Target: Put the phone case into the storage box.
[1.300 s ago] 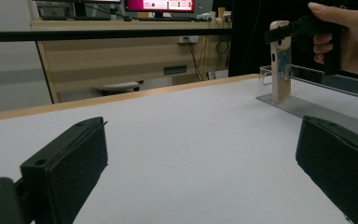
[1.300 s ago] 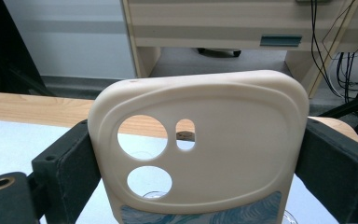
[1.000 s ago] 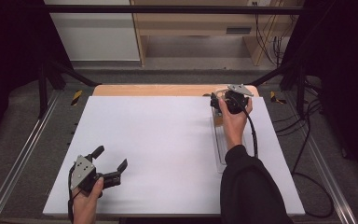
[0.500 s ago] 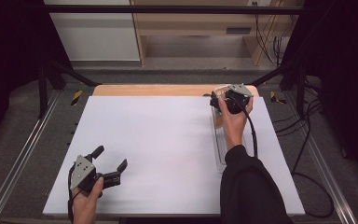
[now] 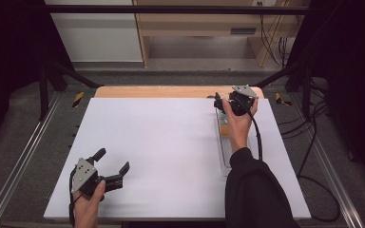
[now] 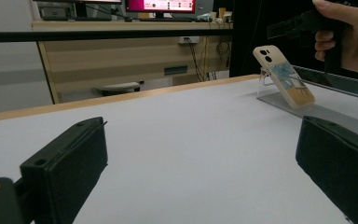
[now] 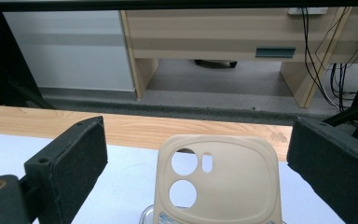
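Note:
A beige phone case (image 5: 225, 128) with camera cut-outs leans on a clear acrylic stand (image 5: 228, 156) at the right side of the white table. My right gripper (image 5: 221, 103) is held just above the case's far end, open, and in the right gripper view the case's top (image 7: 219, 179) rises between the spread jaws of that gripper (image 7: 198, 135) without touching them. Near the front left corner my left gripper (image 5: 114, 159) rests low over the table, open and empty. In the left gripper view, beyond my left gripper (image 6: 203, 168), I see the tilted case (image 6: 284, 77) and the right gripper (image 6: 307, 23).
The white table top (image 5: 161, 142) ends in a wooden strip (image 5: 171, 91) at its far edge. Metal rails (image 5: 24, 161) run along both sides. Cables (image 5: 313, 156) hang off the right side. A wooden desk (image 7: 242, 42) stands beyond the table.

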### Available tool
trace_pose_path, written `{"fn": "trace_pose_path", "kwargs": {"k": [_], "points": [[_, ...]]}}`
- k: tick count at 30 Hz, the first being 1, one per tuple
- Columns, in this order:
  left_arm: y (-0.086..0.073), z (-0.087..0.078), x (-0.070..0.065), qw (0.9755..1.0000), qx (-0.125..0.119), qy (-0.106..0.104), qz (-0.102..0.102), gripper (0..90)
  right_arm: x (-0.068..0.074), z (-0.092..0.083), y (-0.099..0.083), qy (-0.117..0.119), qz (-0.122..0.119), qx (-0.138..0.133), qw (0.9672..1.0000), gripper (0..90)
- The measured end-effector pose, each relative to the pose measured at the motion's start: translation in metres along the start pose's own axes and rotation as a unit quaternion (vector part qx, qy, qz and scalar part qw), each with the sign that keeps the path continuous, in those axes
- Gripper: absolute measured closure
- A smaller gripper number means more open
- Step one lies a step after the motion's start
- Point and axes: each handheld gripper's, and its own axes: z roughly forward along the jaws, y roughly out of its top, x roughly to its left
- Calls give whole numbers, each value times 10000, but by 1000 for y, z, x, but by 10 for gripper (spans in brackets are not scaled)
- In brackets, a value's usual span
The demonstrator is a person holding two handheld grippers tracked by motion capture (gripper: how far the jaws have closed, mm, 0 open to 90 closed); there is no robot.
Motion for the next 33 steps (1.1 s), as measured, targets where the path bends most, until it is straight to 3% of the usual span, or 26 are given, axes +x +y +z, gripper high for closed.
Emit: {"fn": "trace_pose_path", "kwargs": {"k": [15,27,33], "points": [[0,0,0,10000,-3,28,14,15,1,-5,3,21,-166,-116,9998,79],[1,-1,2,10000,-31,52,31,14,1,-7,4,104,-133,-157,9997,80],[1,-7,10,9999,-75,115,7,14,1,-9,5,141,-78,-158,9997,80]]}}
